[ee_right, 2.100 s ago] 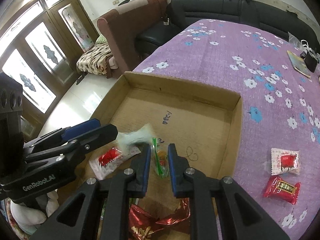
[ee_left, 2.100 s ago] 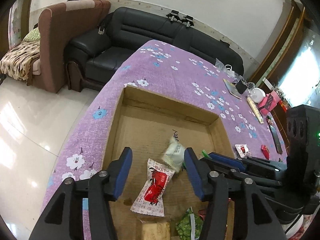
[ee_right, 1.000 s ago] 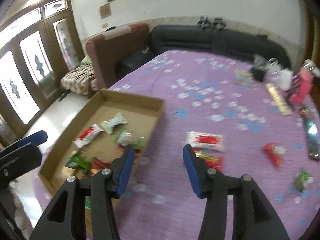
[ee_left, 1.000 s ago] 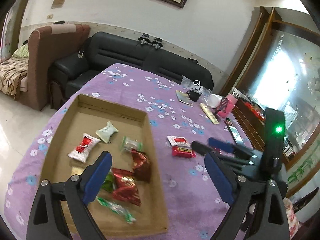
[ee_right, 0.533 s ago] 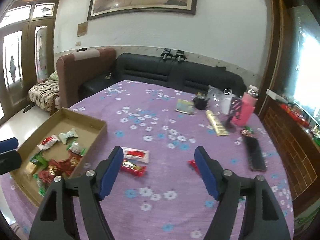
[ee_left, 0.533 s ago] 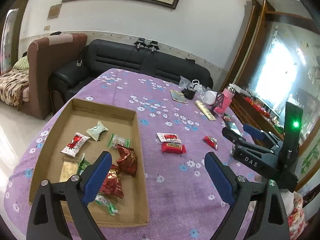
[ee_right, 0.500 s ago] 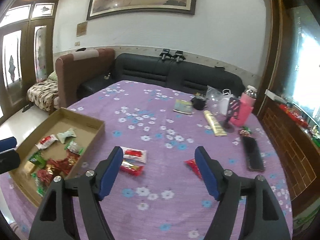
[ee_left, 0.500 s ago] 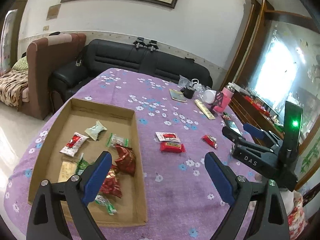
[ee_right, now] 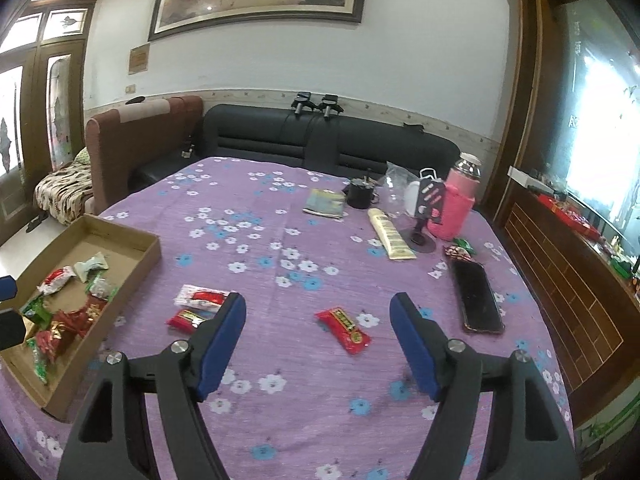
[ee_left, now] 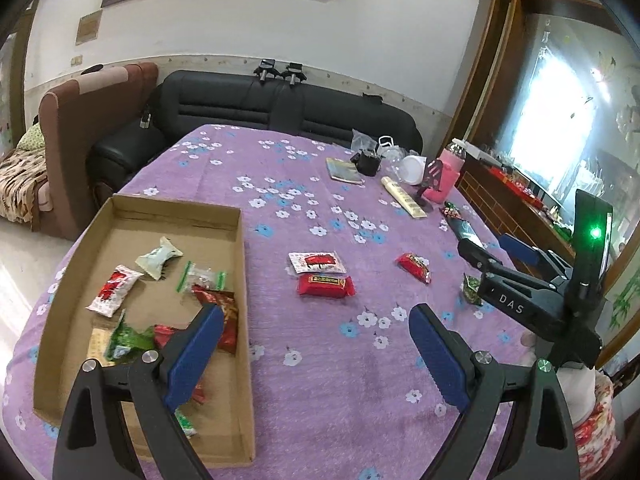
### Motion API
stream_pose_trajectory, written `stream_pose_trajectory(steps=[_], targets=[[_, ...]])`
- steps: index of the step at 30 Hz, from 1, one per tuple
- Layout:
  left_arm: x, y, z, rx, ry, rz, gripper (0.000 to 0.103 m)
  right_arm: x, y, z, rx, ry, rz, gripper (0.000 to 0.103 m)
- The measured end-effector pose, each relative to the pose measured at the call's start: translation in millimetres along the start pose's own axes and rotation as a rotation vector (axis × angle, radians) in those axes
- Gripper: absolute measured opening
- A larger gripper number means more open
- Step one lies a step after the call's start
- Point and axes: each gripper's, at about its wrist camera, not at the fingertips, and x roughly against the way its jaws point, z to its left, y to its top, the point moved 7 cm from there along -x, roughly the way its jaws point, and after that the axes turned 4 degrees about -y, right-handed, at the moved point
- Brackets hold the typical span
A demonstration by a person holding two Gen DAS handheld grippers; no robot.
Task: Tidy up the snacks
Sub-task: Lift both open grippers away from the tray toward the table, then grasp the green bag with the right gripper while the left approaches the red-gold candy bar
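A shallow cardboard box (ee_left: 242, 256) (ee_right: 148, 258) on the purple flowered tablecloth holds several wrapped snacks. Loose on the cloth lie a white-and-red packet (ee_left: 317, 261) (ee_right: 200, 296), a red bar (ee_left: 326, 285) (ee_right: 186, 320), a red candy (ee_left: 414, 266) (ee_right: 347, 330) and a green candy (ee_left: 472, 290). My left gripper (ee_left: 316, 322) is open and empty, raised above the table's near edge by the box. My right gripper (ee_right: 318, 304) is open and empty, high above the red candy; it also shows in the left wrist view (ee_left: 504, 248).
At the far right of the table stand a pink bottle (ee_right: 456, 200), a phone stand (ee_right: 424, 216), a black phone (ee_right: 478, 296), a yellow pack (ee_right: 390, 234), a booklet (ee_right: 325, 202) and a black cup (ee_right: 360, 196). Sofas stand behind the table.
Both grippers pulled up and back from inside the box and opened wide. Over the last half second they have barely moved.
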Motion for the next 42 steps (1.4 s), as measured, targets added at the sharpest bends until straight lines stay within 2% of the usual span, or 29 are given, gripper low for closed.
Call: stream_pose_trajectory(steps=[15, 18, 22, 26, 29, 32, 35, 42], targets=[[-43, 2, -23, -0.003, -0.009, 0.074, 0.096, -40, -8, -44, -0.074, 0.001, 0.059, 0.074], [-48, 6, -26, -0.004, -0.013, 0.088, 0.096, -53, -3, -73, -0.177, 0.032, 0.079, 0.074], [-50, 17, -26, 0.001, -0.018, 0.077, 0.096, -73, -2, -128, -0.389, 0.088, 0.110, 0.074], [-60, 29, -36, -0.024, -0.041, 0.078, 0.096, -95, -26, -177, -0.560, 0.121, 0.151, 0.074], [-78, 35, -52, -0.059, -0.055, 0.107, 0.096, -112, -45, -192, -0.634, 0.159, 0.201, 0.074], [-106, 37, -72, -0.107, -0.065, 0.151, 0.095, -124, -58, -187, -0.637, 0.194, 0.268, 0.074], [-139, 35, -92, -0.117, -0.105, 0.219, 0.095, -127, -65, -169, -0.568, 0.204, 0.324, 0.074], [-208, 25, -122, -0.082, -0.151, 0.351, 0.095, -124, -75, -130, -0.382, 0.149, 0.385, 0.073]])
